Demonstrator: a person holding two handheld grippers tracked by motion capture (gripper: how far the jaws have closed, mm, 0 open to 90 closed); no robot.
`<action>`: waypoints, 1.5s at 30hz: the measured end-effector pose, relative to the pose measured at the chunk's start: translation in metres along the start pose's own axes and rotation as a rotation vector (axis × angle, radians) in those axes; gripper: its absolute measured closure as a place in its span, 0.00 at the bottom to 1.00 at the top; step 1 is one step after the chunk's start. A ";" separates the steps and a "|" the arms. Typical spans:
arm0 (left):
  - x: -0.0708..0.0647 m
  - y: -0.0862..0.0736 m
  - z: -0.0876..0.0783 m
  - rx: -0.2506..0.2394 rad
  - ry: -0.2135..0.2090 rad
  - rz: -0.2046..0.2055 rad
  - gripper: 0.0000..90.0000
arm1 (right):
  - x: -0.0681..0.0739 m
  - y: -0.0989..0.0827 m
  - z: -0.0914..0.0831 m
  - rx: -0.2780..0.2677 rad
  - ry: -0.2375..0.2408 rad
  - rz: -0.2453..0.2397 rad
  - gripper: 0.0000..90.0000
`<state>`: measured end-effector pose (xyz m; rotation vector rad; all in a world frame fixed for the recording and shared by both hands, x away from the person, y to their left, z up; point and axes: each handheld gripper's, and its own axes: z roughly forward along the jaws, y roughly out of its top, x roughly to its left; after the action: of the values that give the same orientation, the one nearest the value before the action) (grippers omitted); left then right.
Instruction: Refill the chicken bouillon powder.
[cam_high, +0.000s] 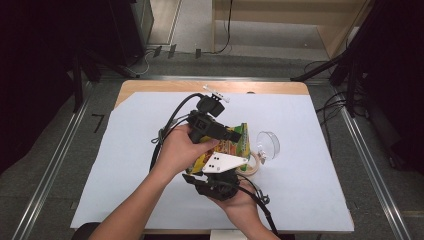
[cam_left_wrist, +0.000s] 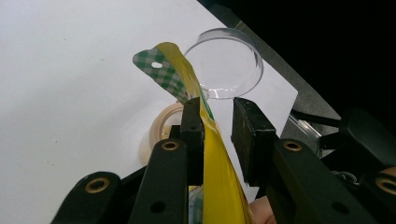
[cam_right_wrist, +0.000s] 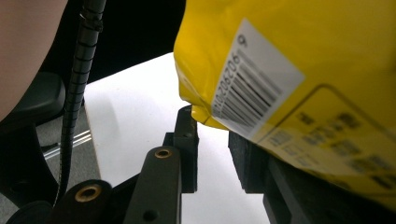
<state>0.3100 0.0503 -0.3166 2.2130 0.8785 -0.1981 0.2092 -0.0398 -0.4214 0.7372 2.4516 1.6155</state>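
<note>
High view: both hand-held grippers meet at a yellow snack bag (cam_high: 227, 147) above the table (cam_high: 310, 190), beside a tape roll (cam_high: 253, 162).

Left gripper view: the left hand-held gripper (cam_left_wrist: 219, 123) stands spread; the bag touches one jaw.

Right gripper view: the right hand-held gripper (cam_right_wrist: 212, 140) stands spread beneath the bag's corner.

A wooden table (cam_high: 150, 86) stands in the middle of the room, most of its top covered by a white sheet (cam_high: 310, 165) — only a strip of bare wood shows along the far edge. The floor (cam_high: 30, 165) is grey, with metal rails (cam_high: 55, 165) running along both sides of the table. Dark stands and black cables (cam_high: 332, 107) crowd the shadowed corners, and pale wooden furniture (cam_high: 280, 12) sits beyond — lit more brightly than the sides.
</note>
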 end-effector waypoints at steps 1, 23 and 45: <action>0.000 0.000 -0.001 -0.002 -0.003 0.001 0.83 | 0.000 0.000 0.000 0.001 -0.001 0.000 0.83; -0.002 0.001 -0.002 -0.011 0.002 0.008 0.83 | 0.000 0.001 -0.003 -0.002 -0.013 -0.012 0.83; 0.000 0.001 -0.001 -0.005 0.001 0.001 0.83 | 0.001 0.002 -0.005 -0.003 -0.014 -0.010 0.84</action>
<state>0.3106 0.0504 -0.3155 2.2095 0.8772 -0.1940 0.2070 -0.0425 -0.4175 0.7319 2.4383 1.6046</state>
